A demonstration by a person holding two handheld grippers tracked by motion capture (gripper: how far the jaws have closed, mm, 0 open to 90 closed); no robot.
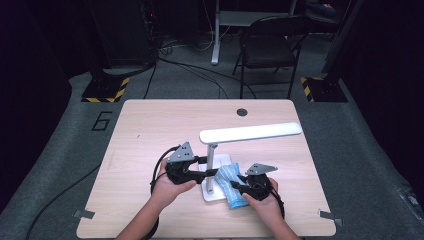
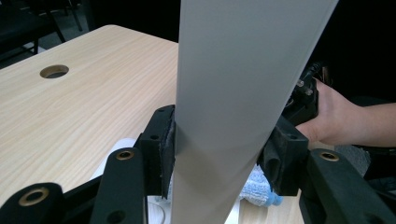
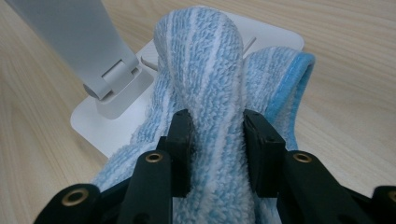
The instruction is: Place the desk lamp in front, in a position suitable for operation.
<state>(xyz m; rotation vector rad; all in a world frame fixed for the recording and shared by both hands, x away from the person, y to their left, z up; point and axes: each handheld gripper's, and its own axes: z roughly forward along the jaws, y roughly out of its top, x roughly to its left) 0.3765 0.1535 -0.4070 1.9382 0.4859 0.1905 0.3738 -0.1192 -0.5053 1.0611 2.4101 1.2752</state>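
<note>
Left gripper [image 2: 219, 158]: clamped on white lamp stem [image 2: 233, 93].
Right gripper [image 3: 217, 140]: pinching blue striped cloth [image 3: 205, 70] over lamp base [image 3: 93, 121].

A lab or recording studio: black surroundings, a lone wooden counter [image 1: 150, 130] on grey carpet marked with a "6" [image 1: 101, 121], stands on hazard-striped bases [image 1: 105, 90], loose cables [image 1: 185, 62] and a folding chair [image 1: 267, 50] at the far side.
</note>
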